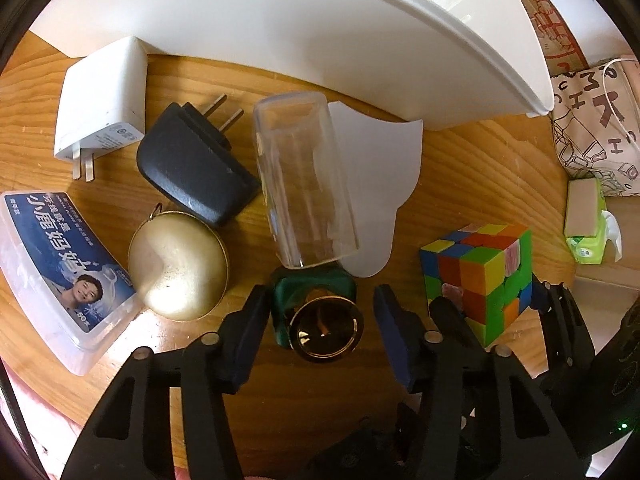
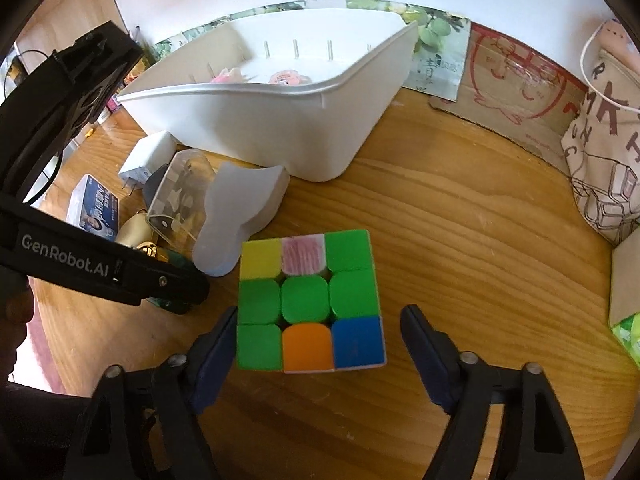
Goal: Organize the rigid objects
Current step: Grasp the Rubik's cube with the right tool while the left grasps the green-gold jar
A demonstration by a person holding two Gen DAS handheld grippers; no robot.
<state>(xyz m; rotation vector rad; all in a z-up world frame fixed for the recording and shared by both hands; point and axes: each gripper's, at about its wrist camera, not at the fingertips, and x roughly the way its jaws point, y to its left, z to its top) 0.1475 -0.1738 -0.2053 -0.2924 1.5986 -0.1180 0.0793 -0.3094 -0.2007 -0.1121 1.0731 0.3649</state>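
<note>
A green bottle with a gold cap [image 1: 324, 326] lies on the wooden table between the fingers of my left gripper [image 1: 320, 300], which is open around it. A colourful puzzle cube [image 2: 310, 304] stands between the fingers of my right gripper [image 2: 318, 328], which is open; the left finger is close to the cube's side. The cube also shows in the left wrist view [image 1: 478, 276], with the right gripper's fingers [image 1: 452, 316] on either side. A white plastic bin [image 2: 280, 120] stands behind the objects; it also shows in the left wrist view [image 1: 320, 32].
Near the bottle lie a clear plastic box [image 1: 304, 180], a white flat plastic piece [image 1: 376, 184], a gold round case [image 1: 178, 264], a black plug adapter [image 1: 196, 160], a white charger [image 1: 104, 104] and a floss-pick box [image 1: 60, 276]. A printed cloth bag [image 2: 604, 152] and tissue pack [image 1: 588, 220] sit right.
</note>
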